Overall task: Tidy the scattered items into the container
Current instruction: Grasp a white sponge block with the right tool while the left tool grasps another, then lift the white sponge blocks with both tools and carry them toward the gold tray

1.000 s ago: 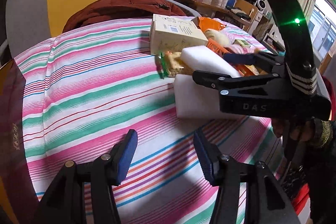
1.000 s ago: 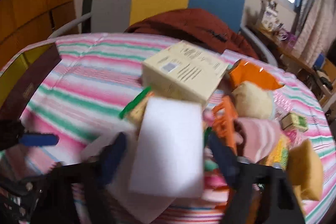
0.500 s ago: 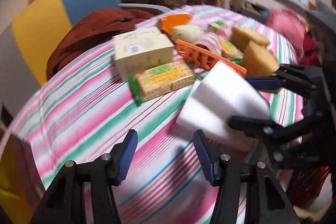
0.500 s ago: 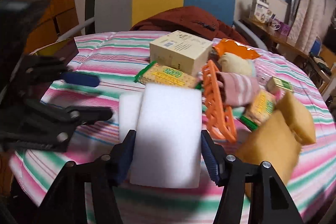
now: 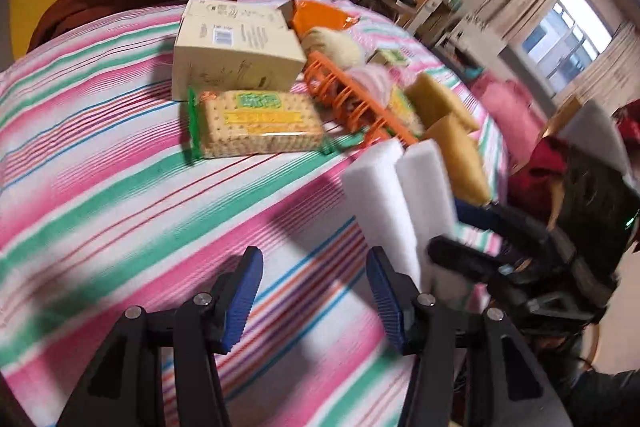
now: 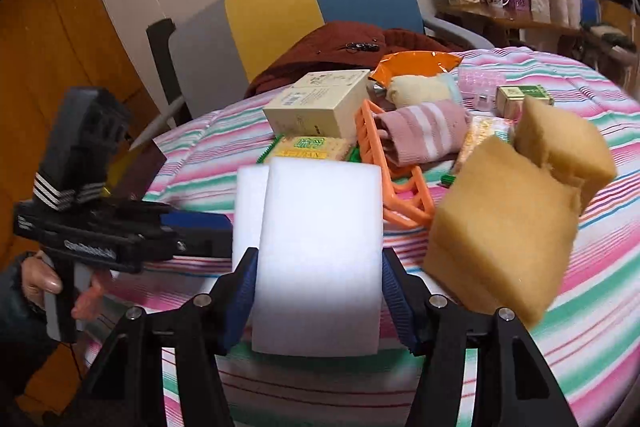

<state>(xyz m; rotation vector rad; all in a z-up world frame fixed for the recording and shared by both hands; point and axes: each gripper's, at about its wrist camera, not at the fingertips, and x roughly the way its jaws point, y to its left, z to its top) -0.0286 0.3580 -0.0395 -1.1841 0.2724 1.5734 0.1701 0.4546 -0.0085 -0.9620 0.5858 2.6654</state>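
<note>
White foam blocks (image 6: 320,251) squeezed in right claw (image 6: 318,303), just tightening; left claw (image 5: 316,291) parted, empty; striped cloth (image 5: 120,187) beneath probably bare.

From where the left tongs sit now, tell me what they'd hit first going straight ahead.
The left tongs are empty and angled down at the striped tablecloth, so bare cloth probably comes first. The cracker packet lies farther along that line; depth is hard to judge.
</note>
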